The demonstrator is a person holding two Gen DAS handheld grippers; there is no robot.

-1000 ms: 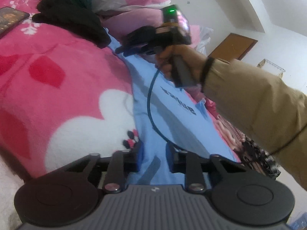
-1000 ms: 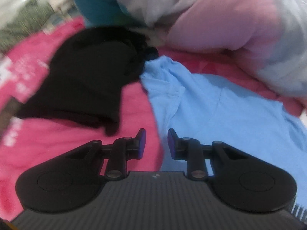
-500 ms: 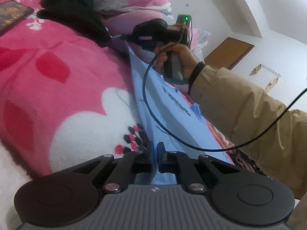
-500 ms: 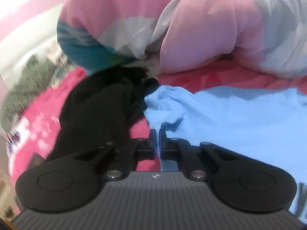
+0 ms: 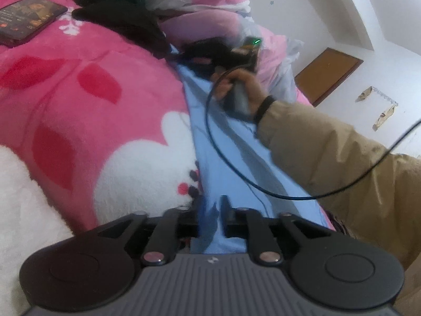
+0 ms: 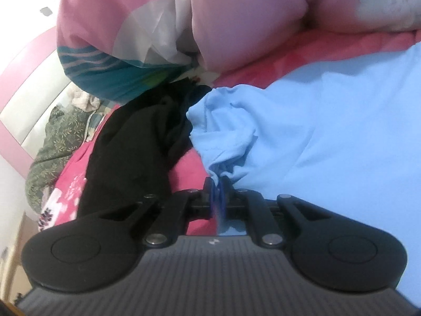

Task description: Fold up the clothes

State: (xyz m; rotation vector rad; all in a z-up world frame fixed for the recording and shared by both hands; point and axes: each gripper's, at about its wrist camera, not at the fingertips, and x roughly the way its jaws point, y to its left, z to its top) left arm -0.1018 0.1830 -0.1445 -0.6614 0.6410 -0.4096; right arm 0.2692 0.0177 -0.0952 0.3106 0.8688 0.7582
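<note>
While the light blue shirt lies stretched out on the pink floral blanket, both grippers are working its near long edge, so by my read the folding has barely begun: no finished fold shows anywhere, and the whole job is left to do. The right gripper has its jaws pinched tight on a bunched corner of the shirt, a puckered wad that looks like the sleeve end, right beside the black garment. The left gripper is at the opposite end of that same edge; its jaws have just been easing apart, blue cloth sits between them, and the pads don't look to be pressing on it, though the blur makes that hard to call. Taking the black garment as the marker, the shirt starts right up against it and runs away from it along the blanket, a long strip whose long axis goes straight from one gripper to the other. The bunched sleeve end points at the black garment, the far end lies by the left gripper. The person's tan sleeve reaches across the shirt toward the black garment. The likely next call is swinging this edge over the body, if the left end gets pinched again
</note>
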